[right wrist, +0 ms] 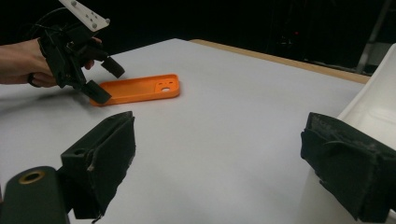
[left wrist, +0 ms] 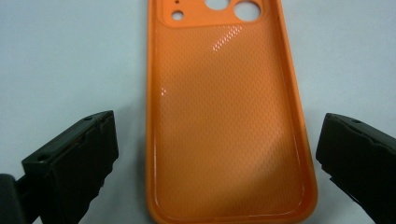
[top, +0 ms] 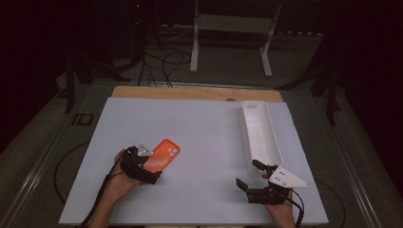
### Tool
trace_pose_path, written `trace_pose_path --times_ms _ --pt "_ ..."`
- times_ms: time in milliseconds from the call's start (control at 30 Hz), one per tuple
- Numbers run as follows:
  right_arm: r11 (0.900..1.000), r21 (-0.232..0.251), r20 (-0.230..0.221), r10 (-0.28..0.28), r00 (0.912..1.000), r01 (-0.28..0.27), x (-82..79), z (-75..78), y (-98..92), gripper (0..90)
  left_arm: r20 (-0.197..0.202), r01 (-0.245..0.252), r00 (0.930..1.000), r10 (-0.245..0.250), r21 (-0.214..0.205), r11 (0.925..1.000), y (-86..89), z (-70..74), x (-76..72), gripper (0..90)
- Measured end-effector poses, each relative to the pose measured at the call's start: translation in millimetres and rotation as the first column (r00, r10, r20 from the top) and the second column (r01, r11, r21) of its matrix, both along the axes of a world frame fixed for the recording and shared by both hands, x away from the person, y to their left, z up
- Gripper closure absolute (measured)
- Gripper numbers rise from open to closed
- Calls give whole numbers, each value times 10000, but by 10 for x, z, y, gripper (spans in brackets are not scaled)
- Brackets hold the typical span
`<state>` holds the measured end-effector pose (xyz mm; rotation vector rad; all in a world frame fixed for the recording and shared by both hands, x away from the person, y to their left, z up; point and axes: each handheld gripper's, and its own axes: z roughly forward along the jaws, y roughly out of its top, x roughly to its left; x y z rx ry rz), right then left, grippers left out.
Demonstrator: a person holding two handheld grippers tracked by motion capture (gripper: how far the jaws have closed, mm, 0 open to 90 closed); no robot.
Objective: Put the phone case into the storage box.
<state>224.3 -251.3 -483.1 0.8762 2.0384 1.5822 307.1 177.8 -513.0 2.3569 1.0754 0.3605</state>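
The left gripper (top: pixel 148 167) is held spread wide astride the near end of a flat orange rubbery phone case (left wrist: pixel 226 121), untouched, lying on the white table (top: pixel 204 137). The right gripper (top: pixel 249 175) is likewise held wide, empty, beside a long white plastic tray (top: pixel 259 135).

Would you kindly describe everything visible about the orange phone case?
The orange phone case is glossy and looks rubbery, with a dimpled inner face and round camera cutouts at one end. It lies flat and open side up on the white table, empty. The left gripper straddles its lower end with jaws open, touching neither side.
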Motion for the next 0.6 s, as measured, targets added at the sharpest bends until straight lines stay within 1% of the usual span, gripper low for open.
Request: trace_pose_path --times_ms 200,233,467,600 --pt "10000 2 11 3 10000 -3 1 -1 0 101 -173 -67 9998 66 -44 10000 -5 -38 12 0" --pt "10000 5 4 2 10000 -2 1 -1 1 102 -196 -27 9998 28 39 10000 -3 -43 14 0" --pt "10000 15 -18 -16 10000 16 -1 -3 6 102 -355 -115 9993 110 -140 9998 6 -61 22 0" --pt "10000 -15 -13 -14 10000 14 -2 -3 7 102 -397 -126 9991 120 -149 9998 7 -65 24 0"
